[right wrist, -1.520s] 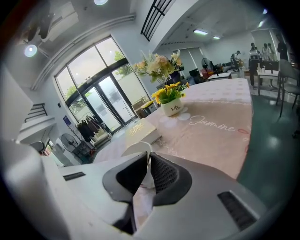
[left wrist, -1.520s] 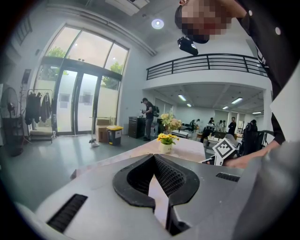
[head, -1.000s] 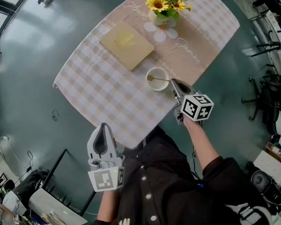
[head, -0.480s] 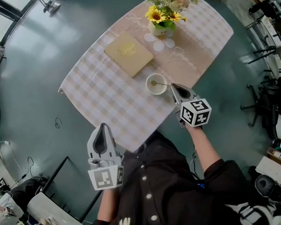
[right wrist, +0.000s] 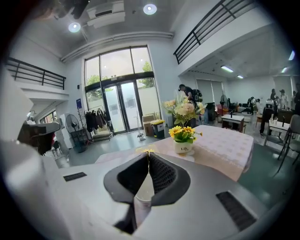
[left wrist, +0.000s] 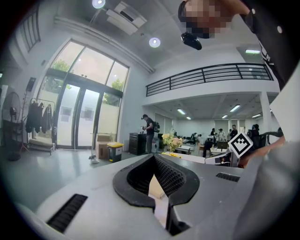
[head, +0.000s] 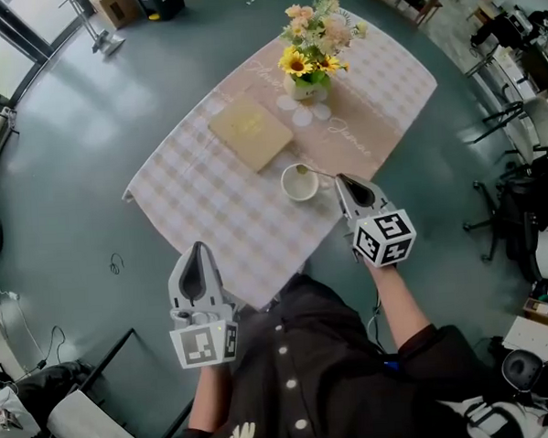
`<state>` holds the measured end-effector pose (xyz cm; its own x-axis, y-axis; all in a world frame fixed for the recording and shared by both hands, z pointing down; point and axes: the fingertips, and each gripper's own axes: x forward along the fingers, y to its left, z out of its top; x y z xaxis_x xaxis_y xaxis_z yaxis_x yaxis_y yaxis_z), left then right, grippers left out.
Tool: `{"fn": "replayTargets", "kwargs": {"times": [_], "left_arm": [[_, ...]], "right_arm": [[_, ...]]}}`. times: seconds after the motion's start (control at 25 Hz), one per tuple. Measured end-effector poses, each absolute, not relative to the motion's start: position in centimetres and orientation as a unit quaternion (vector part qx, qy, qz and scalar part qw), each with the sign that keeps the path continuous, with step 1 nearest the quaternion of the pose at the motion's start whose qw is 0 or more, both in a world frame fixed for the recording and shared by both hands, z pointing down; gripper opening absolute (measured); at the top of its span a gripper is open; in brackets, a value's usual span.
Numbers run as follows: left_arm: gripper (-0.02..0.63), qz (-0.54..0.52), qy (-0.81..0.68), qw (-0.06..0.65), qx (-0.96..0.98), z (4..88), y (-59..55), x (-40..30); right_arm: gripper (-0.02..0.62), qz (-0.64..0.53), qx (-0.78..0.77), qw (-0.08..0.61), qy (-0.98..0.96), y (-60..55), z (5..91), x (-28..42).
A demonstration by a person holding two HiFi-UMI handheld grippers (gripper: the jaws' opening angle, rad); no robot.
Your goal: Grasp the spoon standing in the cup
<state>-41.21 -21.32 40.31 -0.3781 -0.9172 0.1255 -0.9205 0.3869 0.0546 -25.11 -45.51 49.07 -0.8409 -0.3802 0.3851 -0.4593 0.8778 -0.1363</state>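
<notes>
A white cup (head: 300,182) stands on the checked table (head: 213,194) near its right front edge. The spoon (head: 318,173) leans in it, handle pointing right. My right gripper (head: 340,178) is shut, its tip at the end of that handle; no frame shows whether the handle is pinched. In the right gripper view the jaw tips (right wrist: 147,153) meet, and the cup (right wrist: 140,193) shows white below them. My left gripper (head: 196,249) hovers shut by the table's near edge, far from the cup; its jaws (left wrist: 154,158) hold nothing.
A tan book (head: 251,130) lies left of the cup and behind it. A vase of flowers (head: 308,63) stands at the table's far end. Office chairs and desks (head: 520,201) crowd the right side. Grey floor (head: 61,179) surrounds the table.
The head view has drawn back and shifted, so the table looks smaller. Both grippers keep their places; the right tip stays at the spoon handle's end.
</notes>
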Motion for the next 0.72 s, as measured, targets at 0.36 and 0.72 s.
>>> {"fn": "replayTargets", "kwargs": {"times": [0.36,0.72], "left_arm": [[0.017,-0.001,-0.834,0.034,0.551,37.8,-20.6,-42.1],[0.017,-0.007,-0.836,-0.005,0.548,35.0,-20.1,-43.6]], "right_arm": [[0.005,0.066,0.237,0.105,-0.963,-44.3,41.4,-24.4],[0.005,0.037,0.24,0.044,-0.969,-42.8,36.3,-24.5]]}}
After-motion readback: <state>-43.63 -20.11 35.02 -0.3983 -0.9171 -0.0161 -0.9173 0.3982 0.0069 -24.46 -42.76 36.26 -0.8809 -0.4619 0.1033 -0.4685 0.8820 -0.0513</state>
